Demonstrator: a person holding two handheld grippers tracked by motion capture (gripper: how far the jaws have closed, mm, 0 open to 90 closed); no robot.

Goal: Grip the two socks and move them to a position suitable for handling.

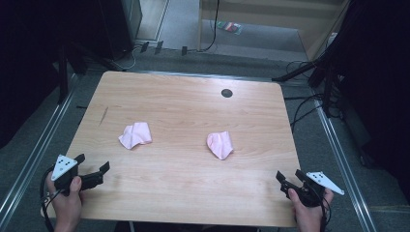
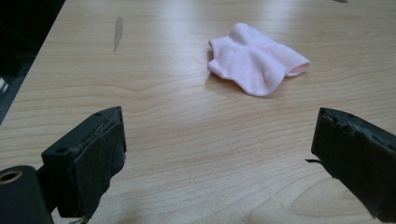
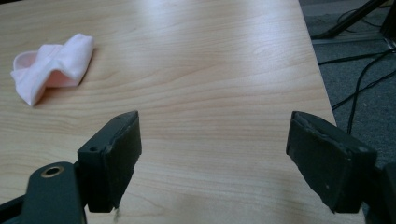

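Two pink socks (image 1: 135, 135) (image 1: 220, 144) lie apart, untouched, mid-bench (image 1: 183, 183); both hand-held grippers (image 1: 92, 169) (image 1: 287, 178) wait wide open at 7 and 5 o'clock.

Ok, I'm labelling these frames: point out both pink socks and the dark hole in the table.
left sock (image 1: 135, 135), high view, middle of the fabric
right sock (image 1: 220, 144), high view, middle of the fabric
table hole (image 1: 226, 93), high view, its centre

Looks like lab or recording studio. Light wood counter (image 1: 183, 169) on grey carpeted floor (image 1: 29, 145). Metal floor rails (image 1: 338, 154) along both sides. Black cables (image 1: 304, 108) trailing at 3 o'clock; dark stand legs (image 1: 295, 72) at 1 o'clock. Black equipment (image 1: 111, 24) at 11 o'clock. Pale wooden furniture (image 1: 280, 19) at 12 o'clock.
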